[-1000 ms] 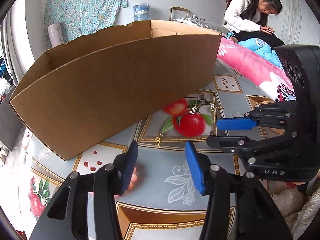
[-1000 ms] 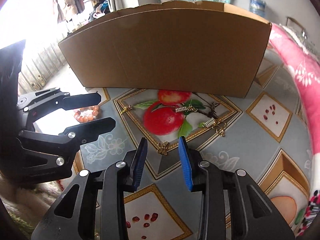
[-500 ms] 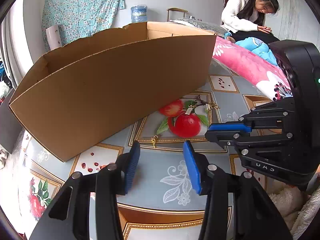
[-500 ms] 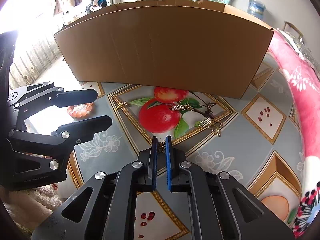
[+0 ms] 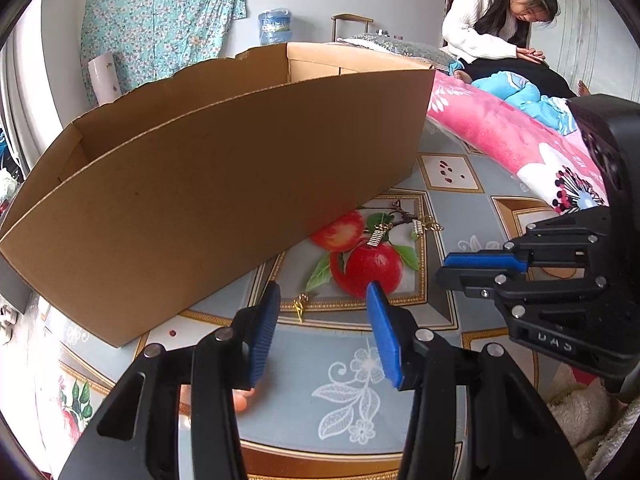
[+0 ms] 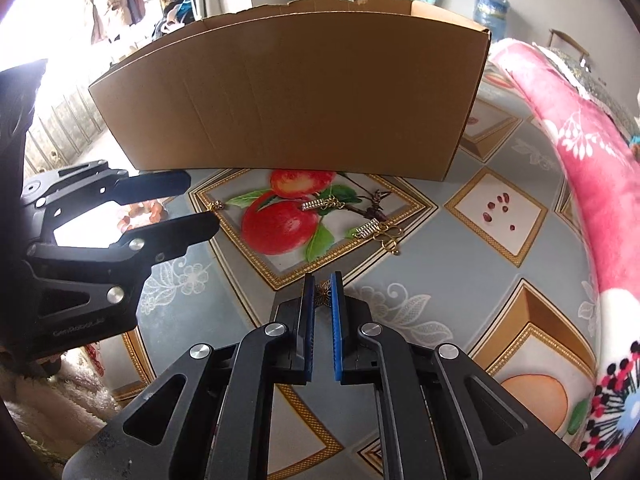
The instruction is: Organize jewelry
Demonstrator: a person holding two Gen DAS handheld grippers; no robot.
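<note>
The right gripper is clamped on a small bronze butterfly charm, pinched between the tips of its blue pads just above the patterned cloth; its jaws closed onto the charm within the last second. The left gripper hangs over the same cloth with its jaws standing apart and nothing between them. Just past its tips a small gold earring lies on the cloth's gold border. At the near left, under that gripper's left pad, part of an orange bead bracelet shows, mostly hidden. Farther out, on the printed red apple, lie two silver bar pieces on gold hooks: one bar earring across the apple's top, a second bar earring to its right, touching a loop of gold wire. Another little gold piece sits at the left corner of the apple's frame. Behind all this stands an open cardboard box, its near wall upright on the cloth. A pink floral blanket runs along the right side. Farthest off, a person in a white top sits bent forward.
</note>
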